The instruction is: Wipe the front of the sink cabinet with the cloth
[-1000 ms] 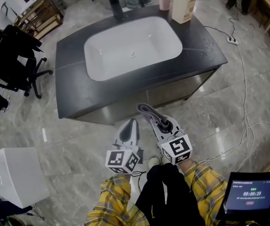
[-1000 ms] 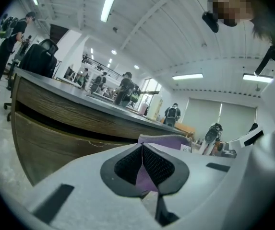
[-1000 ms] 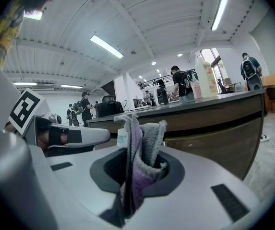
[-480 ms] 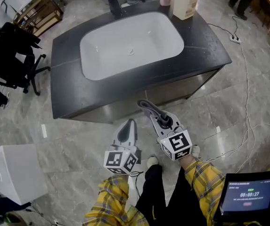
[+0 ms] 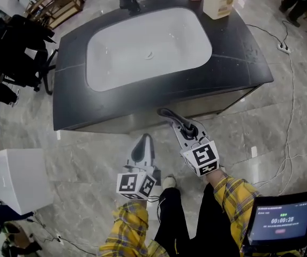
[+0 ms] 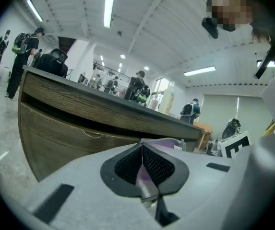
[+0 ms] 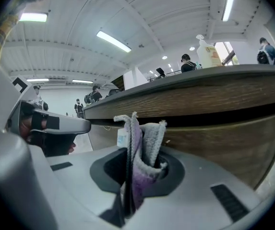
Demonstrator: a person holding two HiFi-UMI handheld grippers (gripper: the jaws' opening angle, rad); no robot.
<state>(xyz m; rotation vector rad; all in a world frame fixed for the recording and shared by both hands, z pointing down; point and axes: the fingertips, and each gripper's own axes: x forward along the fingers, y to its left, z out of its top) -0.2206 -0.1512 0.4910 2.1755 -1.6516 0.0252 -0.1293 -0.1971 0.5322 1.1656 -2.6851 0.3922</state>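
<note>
grey cloth (image 7: 142,147) clamped in right gripper (image 7: 136,174) jaws near sink cabinet (image 7: 223,109) front; left gripper (image 6: 142,164) jaws together, floor (image 5: 83,159) around both

Cloth (image 7: 144,138): grey and purple, folded, standing upright, its lower part pinched between the jaws of the right gripper (image 7: 136,174). Upper folds are loose and free.

Sink cabinet (image 5: 223,101): brown wood-grain front with a dark horizontal gap under a dark top. Cloth is close to the front; contact unclear.
</note>
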